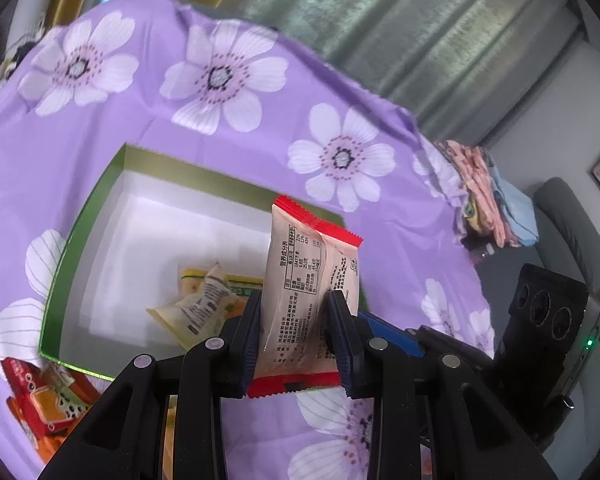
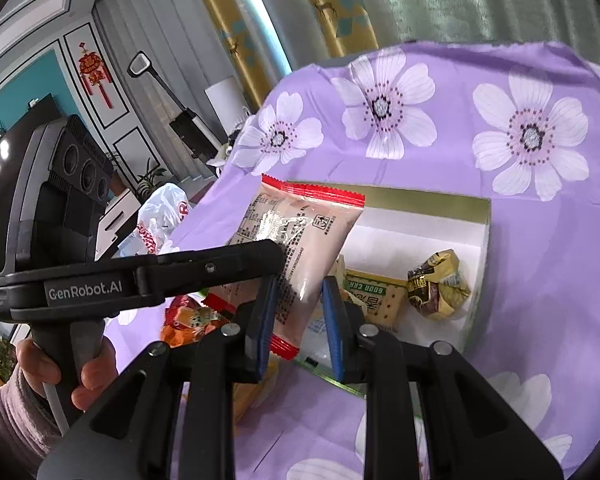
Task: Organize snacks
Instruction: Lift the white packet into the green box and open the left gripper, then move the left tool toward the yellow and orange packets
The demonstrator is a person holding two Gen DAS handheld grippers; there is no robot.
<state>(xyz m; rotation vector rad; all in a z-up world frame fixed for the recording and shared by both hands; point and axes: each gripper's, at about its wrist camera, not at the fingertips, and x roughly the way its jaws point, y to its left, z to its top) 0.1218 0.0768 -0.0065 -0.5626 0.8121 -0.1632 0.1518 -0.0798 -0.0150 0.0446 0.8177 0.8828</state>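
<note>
My left gripper [image 1: 296, 332] is shut on a beige snack packet with red ends [image 1: 308, 280] and holds it upright above the near edge of a green-rimmed white box [image 1: 80, 240]. The right wrist view shows the same packet [image 2: 300, 240] held by the left gripper, in front of my right gripper [image 2: 300, 320], whose jaws stand apart around it without clearly pressing. Inside the box lie a yellow cracker packet [image 2: 380, 300], a crumpled gold-brown wrapper [image 2: 438, 284] and a pale yellow packet [image 1: 196, 308].
Red and orange snack packets [image 1: 44, 396] lie on the purple flowered cloth [image 1: 220, 128] left of the box. Folded cloths [image 1: 488, 196] sit at the table's right edge. A white plastic bag [image 2: 160, 216] lies beyond the table's left side.
</note>
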